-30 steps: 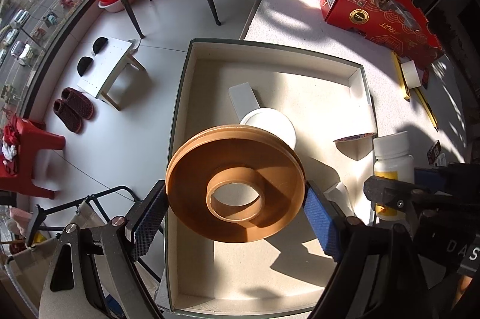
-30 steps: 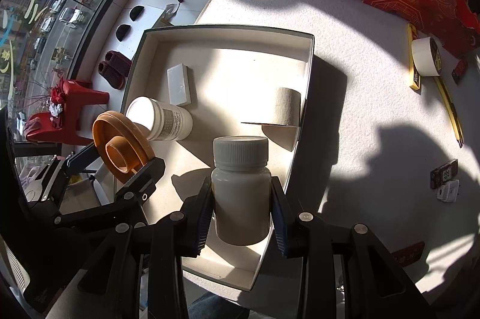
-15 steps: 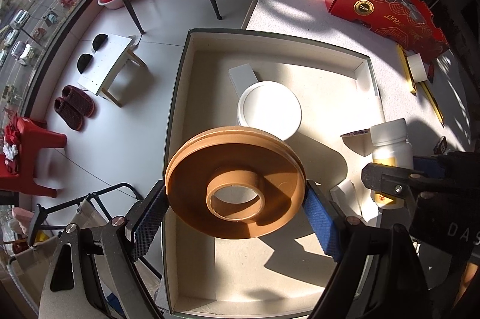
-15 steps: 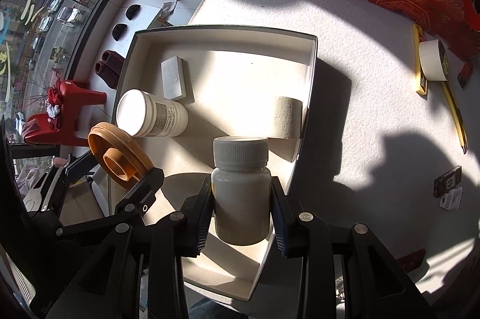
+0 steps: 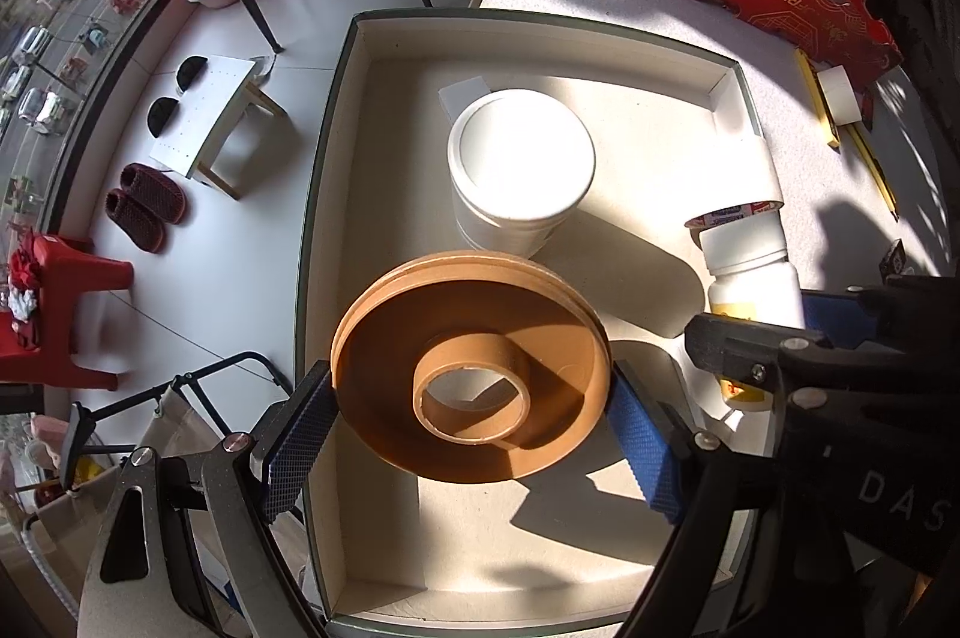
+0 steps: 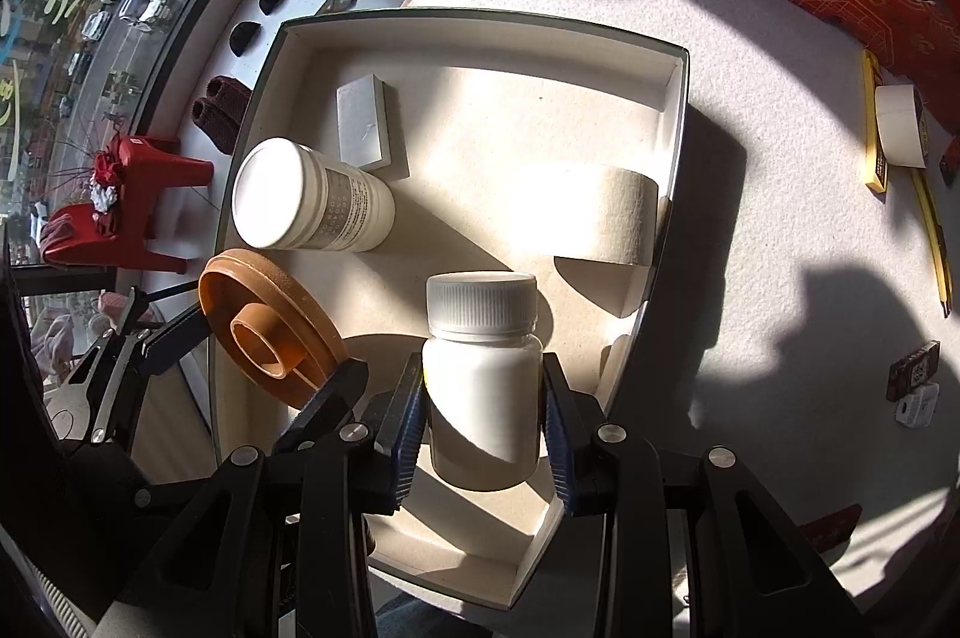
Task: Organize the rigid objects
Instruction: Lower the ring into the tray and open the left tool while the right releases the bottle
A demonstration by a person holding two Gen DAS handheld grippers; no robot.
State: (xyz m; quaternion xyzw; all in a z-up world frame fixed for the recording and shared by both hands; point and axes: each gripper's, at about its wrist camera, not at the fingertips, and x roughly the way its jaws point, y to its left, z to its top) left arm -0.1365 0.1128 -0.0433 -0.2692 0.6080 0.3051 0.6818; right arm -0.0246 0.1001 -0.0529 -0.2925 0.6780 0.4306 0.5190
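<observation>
Left gripper (image 5: 471,413): jaws spread wide, pads clamping the brown tape roll (image 5: 471,374) by its rim, above the tray's (image 5: 324,194) near-left part. Right gripper (image 6: 483,428): jaws narrow, gripping the white bottle (image 6: 480,380) upright over the tray's near-right edge.

The left gripper (image 5: 471,413) squeezes a big brown tape roll (image 5: 471,371) from both sides, above a shallow box (image 5: 729,92). A white tub (image 5: 521,164) stands in the box. On the right, the right gripper (image 5: 774,326) holds a small white bottle (image 5: 753,272).
</observation>
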